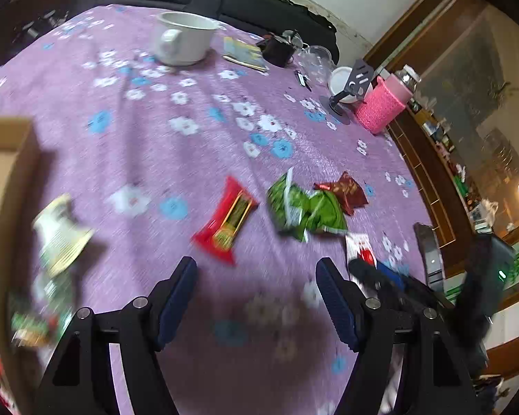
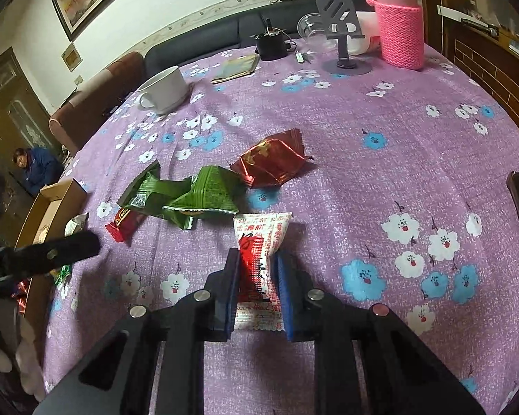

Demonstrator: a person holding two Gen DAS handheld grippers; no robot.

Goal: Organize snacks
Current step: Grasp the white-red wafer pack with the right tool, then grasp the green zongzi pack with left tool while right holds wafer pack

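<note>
So the right gripper (image 2: pixel 256 273) has its jaws pinched in on a white and red snack packet (image 2: pixel 261 242), which lies flat on the counter (image 2: pixel 380 173) with its far end sticking out past the fingertips. The left gripper (image 1: pixel 256 297) hangs over bare purple flowered cloth with its jaws spread wide and nothing between them. Just ahead of it there's a red snack bar (image 1: pixel 226 221) lying at a slant, and to the right of that a pair of crumpled green packets (image 1: pixel 302 205) touching each other, with a dark red foil packet (image 1: pixel 344 192) right up against their far side. A cardboard box (image 2: pixel 57 200) sits at the left edge of the counter, and there are some wrappers in it, though the left wrist view is too blurry there to tell which ones. Further back: a white mug (image 2: pixel 162 90), a phone stand (image 2: pixel 344 38) and a bottle in a pink knitted sleeve (image 2: pixel 401 33), all well apart from the snacks.
</note>
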